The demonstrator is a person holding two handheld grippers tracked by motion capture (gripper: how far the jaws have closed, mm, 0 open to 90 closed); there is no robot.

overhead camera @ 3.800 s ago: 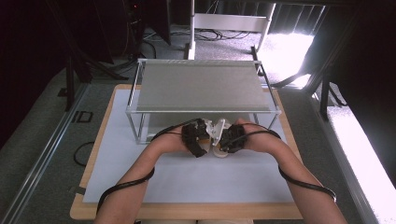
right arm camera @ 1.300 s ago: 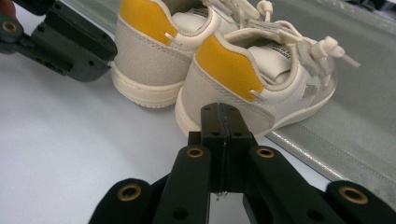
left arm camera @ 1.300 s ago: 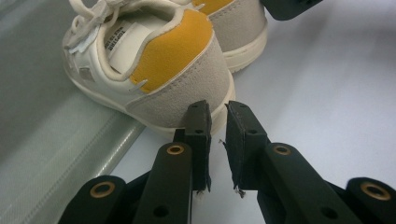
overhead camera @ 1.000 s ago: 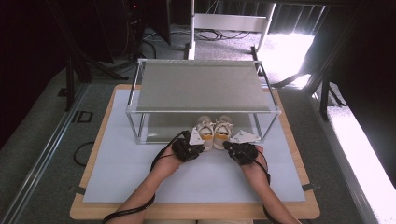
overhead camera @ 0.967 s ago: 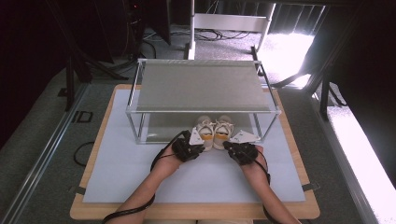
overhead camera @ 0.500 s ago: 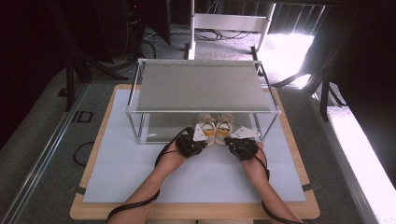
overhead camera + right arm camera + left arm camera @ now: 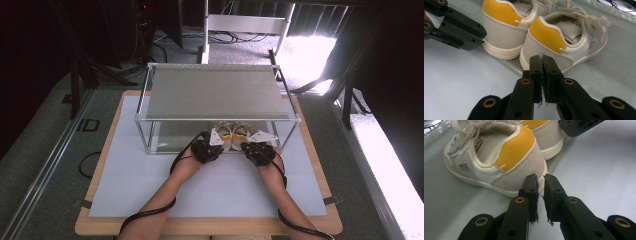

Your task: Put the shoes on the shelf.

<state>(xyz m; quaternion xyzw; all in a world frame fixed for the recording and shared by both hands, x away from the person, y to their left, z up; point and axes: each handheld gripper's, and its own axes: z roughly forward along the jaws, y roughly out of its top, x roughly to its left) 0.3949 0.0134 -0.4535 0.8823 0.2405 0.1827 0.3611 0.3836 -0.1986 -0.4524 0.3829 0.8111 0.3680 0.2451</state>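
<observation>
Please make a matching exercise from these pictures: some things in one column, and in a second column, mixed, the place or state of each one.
Things:
1. pair of cream sneakers with yellow heel patches
2. left gripper with black jaws
3. right gripper with black jaws
4. pale blue table mat

Places or states:
A. shut, tips at the heel of the right shoe of the pair
B. lies flat on the wooden table top
C. stands side by side on the rack's lower shelf
D. shut, tips at the heel of the left shoe of the pair

Pairs: 1-C, 2-D, 3-A, 4-B
</observation>
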